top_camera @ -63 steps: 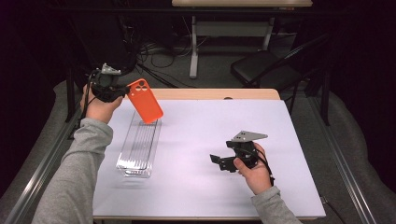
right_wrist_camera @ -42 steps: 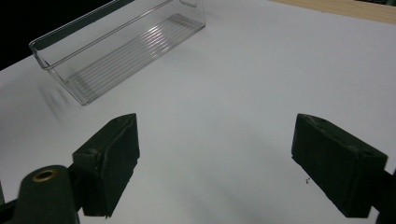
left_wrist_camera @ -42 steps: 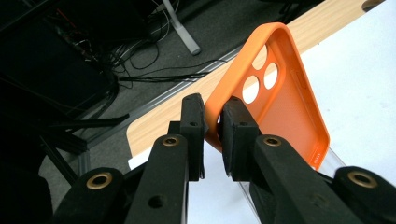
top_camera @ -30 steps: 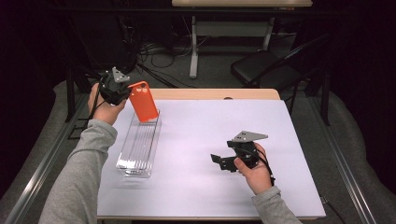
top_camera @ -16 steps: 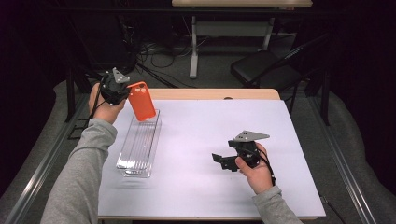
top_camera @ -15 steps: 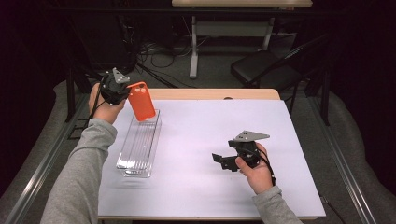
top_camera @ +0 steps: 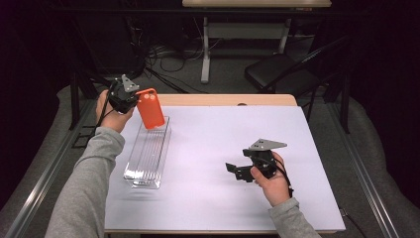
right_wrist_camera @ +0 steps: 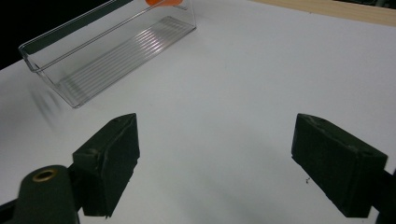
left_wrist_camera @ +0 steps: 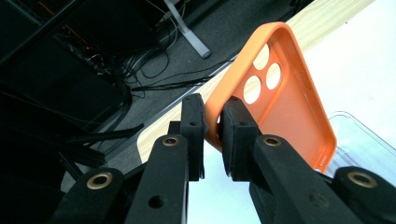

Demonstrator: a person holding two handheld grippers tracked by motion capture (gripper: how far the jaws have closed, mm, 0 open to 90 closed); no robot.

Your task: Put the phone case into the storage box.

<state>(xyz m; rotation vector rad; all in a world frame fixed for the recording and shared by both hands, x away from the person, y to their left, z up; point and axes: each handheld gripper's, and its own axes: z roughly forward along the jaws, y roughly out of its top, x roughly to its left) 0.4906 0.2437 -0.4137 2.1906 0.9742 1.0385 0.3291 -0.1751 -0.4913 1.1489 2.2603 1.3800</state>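
Phone case (top_camera: 150, 108), orange and soft-looking, hangs from the left gripper (top_camera: 130, 96), whose jaws are clenched on one edge of it near the camera holes; the left gripper view shows the two pads pinching the rim (left_wrist_camera: 219, 122) with the rest of the case sticking out over the table. Compared with two seconds ago, the case has moved toward the far end of the clear plastic tray (top_camera: 148, 153) and a little toward the person's left, and it now sits more upright, its lower end hanging just above the tray's far end and apart from it, as far as the high view lets me judge. Over the last half second almost nothing has shifted, so the carry seems to have paused in position over the tray. That reads as the step just before lowering: the case looks lined up to go down into the tray, though it is not yet inside or resting on anything. The right gripper (top_camera: 236, 171) rests low over the white table top (top_camera: 223, 129), well apart from the tray, in the same spot as before, its jaws spread wide with only bare table between them, holding nothing.
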